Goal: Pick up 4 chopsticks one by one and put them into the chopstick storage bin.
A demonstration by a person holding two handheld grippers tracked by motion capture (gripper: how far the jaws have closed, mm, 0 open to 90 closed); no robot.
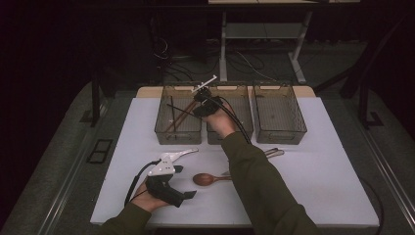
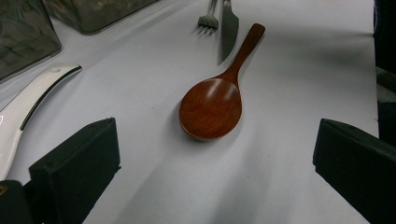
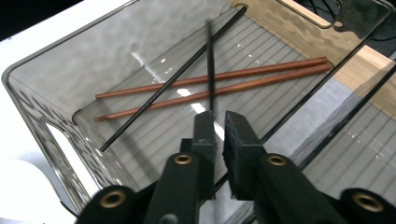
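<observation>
- Your right gripper (image 3: 219, 123) hovers over the left bin (image 3: 56, 98), jaws nearly closed; a black chopstick (image 3: 210, 65) stands at their tips, blurred, so a firm grip is uncertain.
- In the bin, another black chopstick (image 3: 168, 84) lies across two brown chopsticks (image 3: 243, 79).
- Your left gripper (image 2: 215, 154) rests open on the table (image 2: 289, 70), a wooden spoon (image 2: 212, 105) just ahead.

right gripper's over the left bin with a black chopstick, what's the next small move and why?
Probably open the right gripper a little more and let the black chopstick drop. It hangs over the left bin, where two brown chopsticks and another black one already lie, and there is a small gap between the jaws.
</observation>
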